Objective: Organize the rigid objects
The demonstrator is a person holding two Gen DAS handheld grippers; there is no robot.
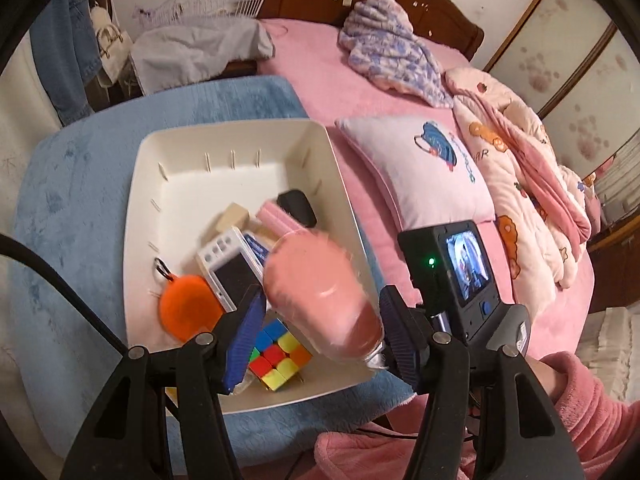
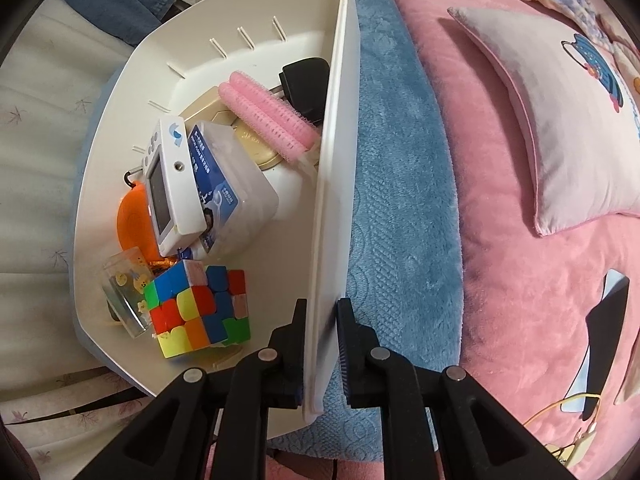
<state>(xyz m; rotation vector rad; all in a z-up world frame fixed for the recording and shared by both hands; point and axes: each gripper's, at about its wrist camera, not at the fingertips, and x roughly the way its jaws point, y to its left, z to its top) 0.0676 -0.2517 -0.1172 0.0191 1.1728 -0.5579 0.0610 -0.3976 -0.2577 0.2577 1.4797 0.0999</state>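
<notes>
A white bin (image 1: 140, 184) stands on a blue towel and holds several things: a colour cube (image 1: 278, 350), an orange tag (image 1: 186, 306), a white gadget (image 1: 230, 266), pink hair rollers (image 1: 278, 218) and a black charger (image 1: 298, 206). A blurred pink bottle (image 1: 320, 296) hangs between the fingers of my left gripper (image 1: 320, 336), apart from both pads, above the bin. My right gripper (image 2: 322, 350) is shut on the bin's right wall (image 2: 336, 184), with one finger inside and one outside. The cube (image 2: 200, 308), gadget (image 2: 168, 184), rollers (image 2: 264, 114) and a blue-labelled box (image 2: 228, 184) lie inside.
The blue towel (image 1: 72, 184) lies on a pink bed (image 1: 320, 64). A pink pillow (image 1: 424, 168) and a rumpled quilt (image 1: 528, 176) lie to the right of the bin. The right gripper's camera body (image 1: 460, 264) sits by the bin's right wall. A dark flat item (image 2: 604, 328) lies on the bed.
</notes>
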